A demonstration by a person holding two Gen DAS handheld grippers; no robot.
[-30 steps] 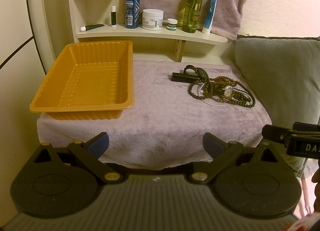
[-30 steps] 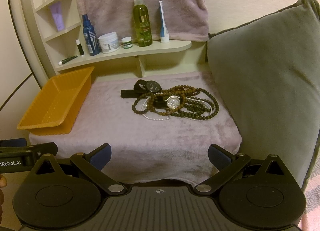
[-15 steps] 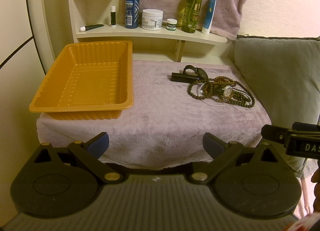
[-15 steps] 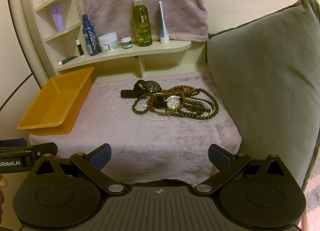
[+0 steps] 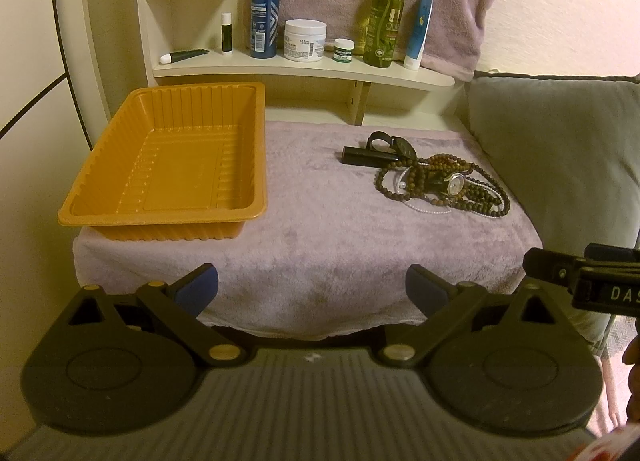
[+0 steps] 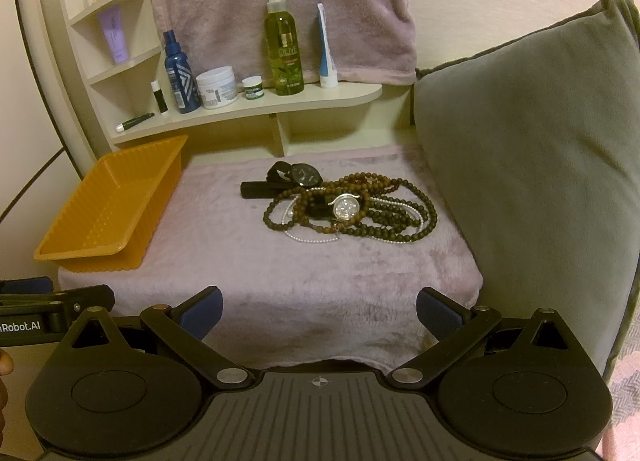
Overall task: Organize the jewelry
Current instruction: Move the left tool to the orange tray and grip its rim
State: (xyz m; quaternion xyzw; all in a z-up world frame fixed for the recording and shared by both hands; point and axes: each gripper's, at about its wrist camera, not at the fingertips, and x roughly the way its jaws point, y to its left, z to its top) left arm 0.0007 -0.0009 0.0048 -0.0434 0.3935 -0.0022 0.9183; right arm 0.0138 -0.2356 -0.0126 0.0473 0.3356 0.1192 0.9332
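Observation:
A heap of jewelry lies on the mauve towel: brown bead strands (image 6: 404, 221) (image 5: 484, 197), a thin pearl strand (image 6: 316, 239), a silver-faced watch (image 6: 346, 206) (image 5: 456, 183) and a black watch (image 6: 302, 174) (image 5: 400, 147). An empty orange tray (image 5: 168, 165) (image 6: 108, 209) sits on the towel's left side. My left gripper (image 5: 312, 289) is open and empty at the towel's front edge. My right gripper (image 6: 319, 311) is open and empty, in front of the jewelry.
A grey cushion (image 6: 528, 165) stands against the towel's right edge. A cream shelf (image 5: 304, 69) behind carries bottles, jars and tubes. A mauve towel (image 6: 280, 1) hangs on the wall. Each gripper's side shows at the other view's edge.

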